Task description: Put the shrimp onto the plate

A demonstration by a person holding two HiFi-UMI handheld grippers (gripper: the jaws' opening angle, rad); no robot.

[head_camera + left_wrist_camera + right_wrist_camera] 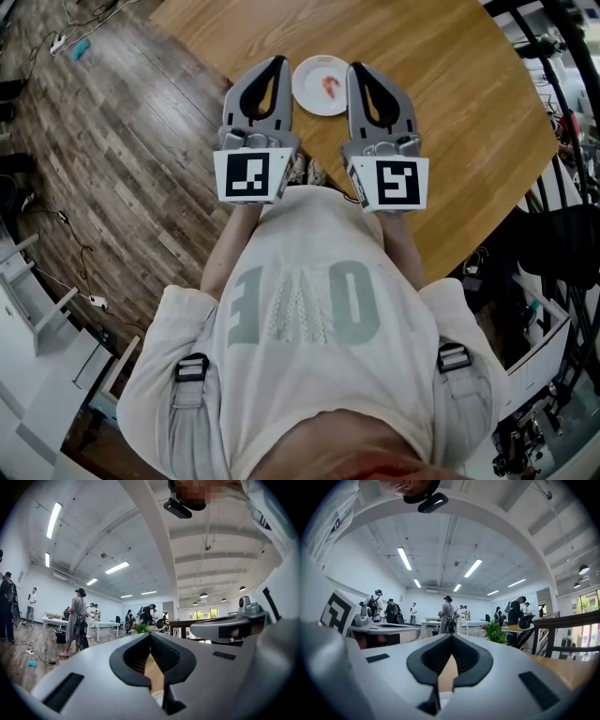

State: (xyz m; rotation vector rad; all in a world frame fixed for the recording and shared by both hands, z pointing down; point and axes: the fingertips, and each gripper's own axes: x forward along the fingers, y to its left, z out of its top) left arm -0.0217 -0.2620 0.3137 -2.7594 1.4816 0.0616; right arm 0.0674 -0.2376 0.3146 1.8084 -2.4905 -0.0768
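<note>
The left gripper (277, 64) has its jaws brought together, dark pads meeting at the tip with only the hollow behind them showing in its own view, and nothing is caught there. The right gripper (357, 67) is the same: jaws closed, no load between them. Both point level and away from the person, side by side in front of the chest, each with its black-and-white marker cube towards the body.

Below and just ahead of the two tips, in the gap between them, sits the small round white plate (305, 90). On it lies the pinkish-red shrimp (330, 86), resting on the half of the plate nearer the right gripper, so the right hand is the closer of the two. Small as the shrimp is in the head view, its long axis seems to run roughly away from the person, in line with the way the jaws point. From either gripper it lies forward and downward, on the light wooden round table (450, 112), which stands on a dark plank floor (112, 141).

Counted: one shrimp, one plate, two grippers, neither carrying anything. With the shrimp on the plate, the task looks finished, and no further grasp seems needed.
</note>
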